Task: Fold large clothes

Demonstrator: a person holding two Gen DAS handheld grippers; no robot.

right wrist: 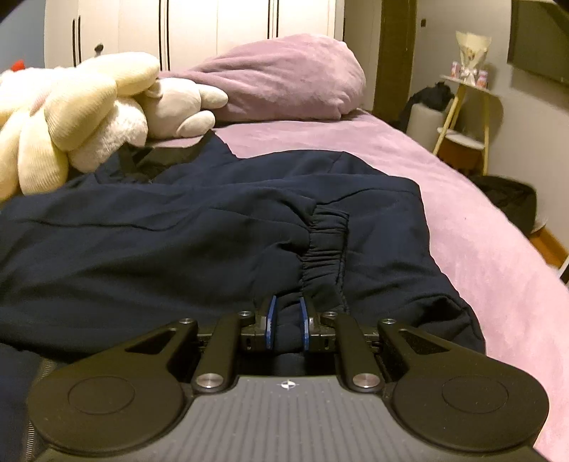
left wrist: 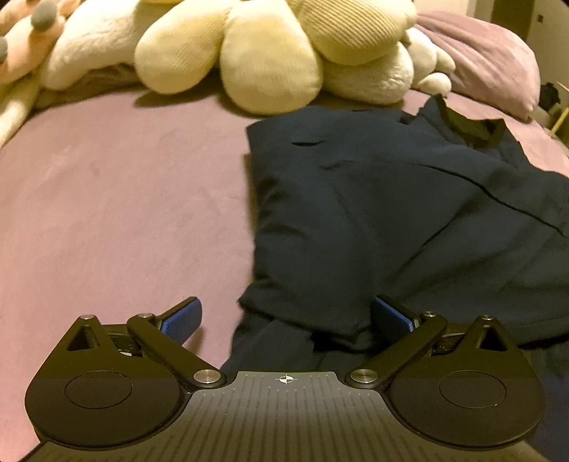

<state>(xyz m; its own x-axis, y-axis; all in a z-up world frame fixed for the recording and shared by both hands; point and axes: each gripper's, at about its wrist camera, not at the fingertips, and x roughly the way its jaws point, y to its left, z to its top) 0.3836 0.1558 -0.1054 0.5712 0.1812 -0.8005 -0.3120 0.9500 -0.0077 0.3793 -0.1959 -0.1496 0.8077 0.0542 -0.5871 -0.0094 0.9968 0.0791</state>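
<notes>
While spread across the bed: lines below, label by label

Garment: dark navy jacket (left wrist: 391,213) lying partly folded on the right half of the bed, wrinkled, collar end toward the plush toys; left edge folded into a straight line

Cuff: gathered elastic cuff (right wrist: 325,245) of a sleeve laid over the jacket body, running away from the right gripper in the right wrist view

Left gripper (left wrist: 286,318): jaws spread wide, holding nothing — left blue pad over bare bedspread, right blue pad at the near, bunched edge of the jacket

Right gripper (right wrist: 286,320): jaws drawn close together with a fold of navy sleeve fabric pinched between the blue pads, just below the cuff

Bed: mauve bedspread (left wrist: 124,213), bare on the left of the jacket and again along its right side

Plush toys (left wrist: 249,53): cream and white, heaped at the far edge of the bed, nearest ones touching the jacket's collar end

Pillow (right wrist: 284,78): mauve, behind the toys, well apart from both grippers

Background: white wardrobe (right wrist: 213,25) beyond the pillow — small side table (right wrist: 466,106) to the right of the bed
</notes>
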